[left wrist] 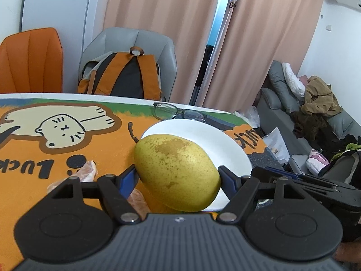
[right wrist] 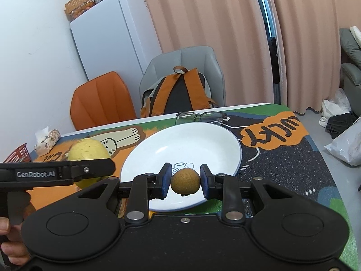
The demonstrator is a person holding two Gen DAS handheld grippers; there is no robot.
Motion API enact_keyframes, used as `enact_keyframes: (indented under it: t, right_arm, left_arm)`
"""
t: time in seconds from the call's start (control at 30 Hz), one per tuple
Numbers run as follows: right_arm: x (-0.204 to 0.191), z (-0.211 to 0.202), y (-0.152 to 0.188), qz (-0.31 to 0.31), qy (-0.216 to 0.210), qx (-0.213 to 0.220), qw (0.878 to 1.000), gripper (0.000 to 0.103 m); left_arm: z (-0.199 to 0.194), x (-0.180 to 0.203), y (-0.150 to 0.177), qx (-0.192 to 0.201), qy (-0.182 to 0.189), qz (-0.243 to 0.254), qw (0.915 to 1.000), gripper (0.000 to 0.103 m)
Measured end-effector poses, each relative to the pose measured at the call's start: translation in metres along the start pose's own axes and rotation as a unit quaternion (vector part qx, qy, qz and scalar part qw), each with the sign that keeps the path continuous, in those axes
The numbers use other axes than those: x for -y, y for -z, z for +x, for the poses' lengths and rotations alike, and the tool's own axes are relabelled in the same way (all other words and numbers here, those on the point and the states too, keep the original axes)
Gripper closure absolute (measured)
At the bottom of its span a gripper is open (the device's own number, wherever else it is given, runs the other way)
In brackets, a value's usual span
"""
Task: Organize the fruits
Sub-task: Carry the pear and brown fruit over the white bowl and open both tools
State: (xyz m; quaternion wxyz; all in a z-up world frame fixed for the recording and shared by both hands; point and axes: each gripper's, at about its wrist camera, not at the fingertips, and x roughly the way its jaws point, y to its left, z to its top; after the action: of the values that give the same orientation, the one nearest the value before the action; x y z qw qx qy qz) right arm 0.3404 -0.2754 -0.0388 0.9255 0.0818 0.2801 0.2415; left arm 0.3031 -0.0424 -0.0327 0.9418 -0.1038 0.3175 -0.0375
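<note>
We hold two handheld grippers over a cartoon-printed table mat [right wrist: 282,180]. In the left wrist view, our left gripper [left wrist: 178,177] is clamped on a large yellow-green fruit [left wrist: 177,172] that fills the lower centre of the frame; its blue pads press the fruit's two sides, with the jaws standing wide around it. Behind the fruit, in the centre right, lies a white plate [left wrist: 216,140].

In the right wrist view, our right gripper [right wrist: 185,181] pinches a small round brown fruit [right wrist: 185,181] between narrow jaws, at the lower centre, above the plate's near part. The plate itself holds no fruit. A pair of glasses [right wrist: 200,116] lies just beyond its far rim.

Risks, as we judge them: the big fruit is smooth and rounded, held only at its sides, so it could slip or roll out. Released off-centre, either fruit might roll across the shallow plate, and the large one could knock the small one out. Both grippers heading for one plate may also bump each other.
</note>
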Motion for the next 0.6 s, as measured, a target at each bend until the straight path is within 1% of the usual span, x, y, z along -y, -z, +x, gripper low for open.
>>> enact_keyframes:
  t: [0.13, 0.37, 0.53, 0.6]
  right_arm:
    - [0.003, 0.015, -0.002, 0.001, -0.004, -0.010, 1.000, 0.075]
    - [0.008, 0.039, -0.003, 0.004, -0.004, -0.025, 1.000, 0.075]
    - [0.012, 0.049, -0.003, 0.009, -0.004, -0.029, 1.000, 0.074]
    - [0.012, 0.052, -0.003, 0.009, -0.005, -0.030, 0.999, 0.075]
  left_arm:
    - [0.018, -0.002, -0.002, -0.014, -0.011, -0.005, 0.9998, 0.028]
    - [0.049, -0.007, -0.003, -0.039, -0.015, -0.006, 0.9991, 0.028]
    - [0.064, -0.007, -0.005, -0.047, -0.022, -0.003, 0.9987, 0.028]
    - [0.067, -0.004, -0.006, -0.045, -0.031, 0.005, 0.9985, 0.028]
